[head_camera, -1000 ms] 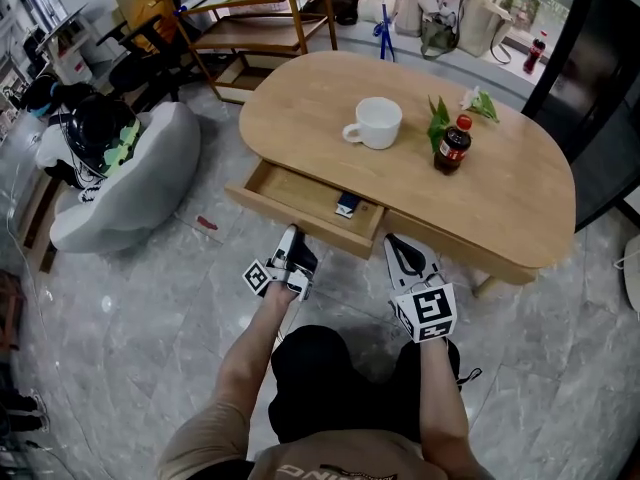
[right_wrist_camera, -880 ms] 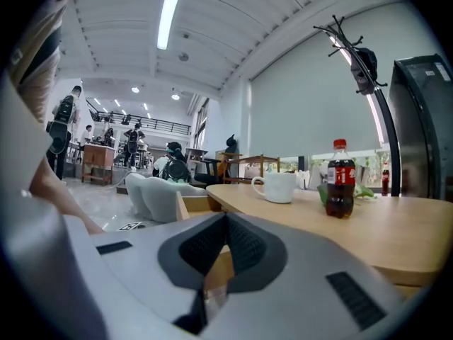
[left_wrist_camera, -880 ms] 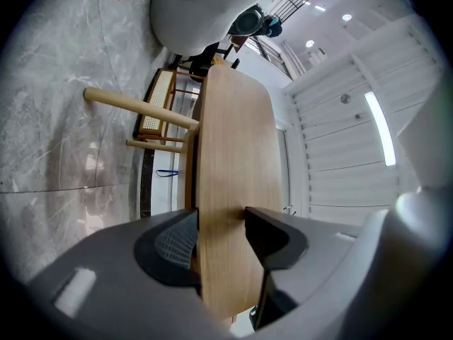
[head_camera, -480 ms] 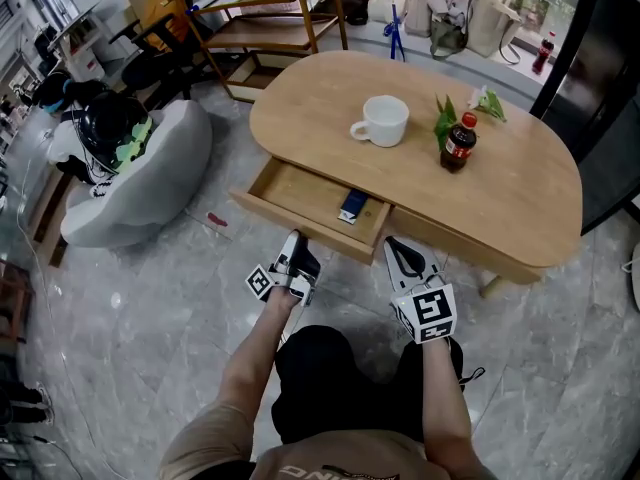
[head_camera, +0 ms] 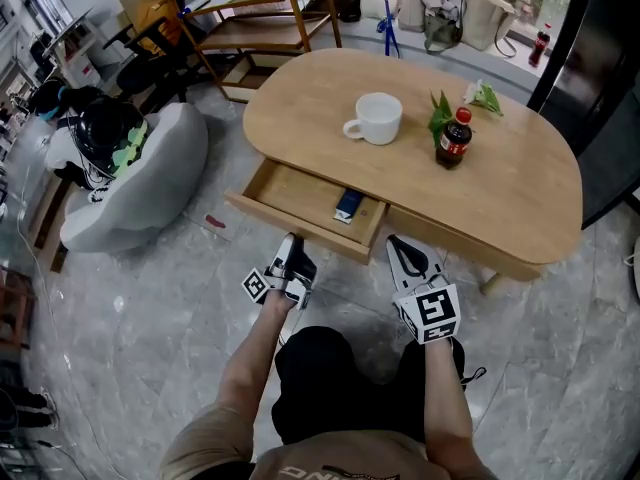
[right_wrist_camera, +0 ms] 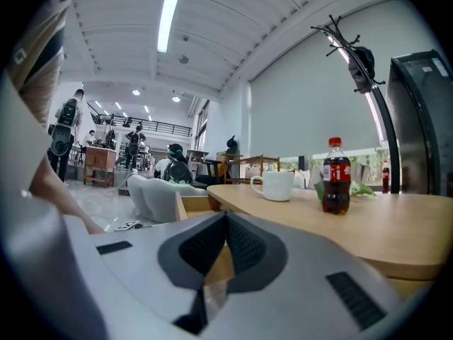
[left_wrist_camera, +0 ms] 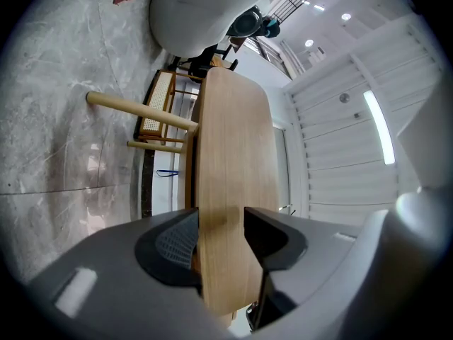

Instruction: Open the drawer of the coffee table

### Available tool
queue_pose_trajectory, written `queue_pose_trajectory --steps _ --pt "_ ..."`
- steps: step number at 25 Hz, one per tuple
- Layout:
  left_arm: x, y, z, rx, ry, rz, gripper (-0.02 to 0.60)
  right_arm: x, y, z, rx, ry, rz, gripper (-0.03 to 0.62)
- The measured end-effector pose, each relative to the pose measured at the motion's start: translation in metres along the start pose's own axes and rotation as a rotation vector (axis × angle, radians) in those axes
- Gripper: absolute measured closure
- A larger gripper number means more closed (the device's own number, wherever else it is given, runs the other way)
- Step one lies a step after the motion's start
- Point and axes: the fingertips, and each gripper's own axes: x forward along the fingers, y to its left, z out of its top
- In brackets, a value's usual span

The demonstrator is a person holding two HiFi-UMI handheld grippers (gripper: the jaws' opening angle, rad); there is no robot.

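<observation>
Looking down from the head view, we see the coffee table (head_camera: 500, 208) in front of us with its drawer (head_camera: 290, 193) already pulled a good way out toward us. A small blue thing (head_camera: 348, 204) lies inside it. The drawer front (head_camera: 310, 230) is a long board, and it runs across in front of us from left to right, a bit slanted. The left gripper (head_camera: 293, 240) has its tips right at that board, near the middle. The right gripper (head_camera: 397, 246) sits just beside the right end of the board and does not touch it. So the left one is the one on the drawer, and we think any more pulling has to come straight back toward us, across the long way of the board. In the left gripper view, the gripper is turned on its side, and the wood fills the whole gap between the two jaws. The jaws are closing on it, and both pads look pressed against the board. In the right gripper view, the two jaws meet at their tips with nothing between them. The drawer shows past them on the left, and a white cup (right_wrist_camera: 277, 185) and a bottle (right_wrist_camera: 336, 178) stand on the table top beyond.
</observation>
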Motion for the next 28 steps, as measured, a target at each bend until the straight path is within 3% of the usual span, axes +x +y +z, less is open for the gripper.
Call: queue_pose_trajectory --steps 12,17,22,28 --pt "0.001 0.012 -0.001 -0.010 -0.046 0.004 0.383 0.006 0.006 0.002 -0.010 0.003 0.022 0.589" --pt "0.000 0.013 -0.001 -0.019 -0.039 -0.030 0.368 0.004 0.003 0.000 -0.024 0.013 0.013 0.589" --pt "0.001 0.012 -0.003 -0.010 -0.007 -0.016 0.368 0.003 0.003 -0.002 -0.020 0.024 0.009 0.589" --pt "-0.004 0.007 -0.012 0.099 0.066 0.081 0.370 0.004 0.001 0.001 -0.026 0.033 0.001 0.589"
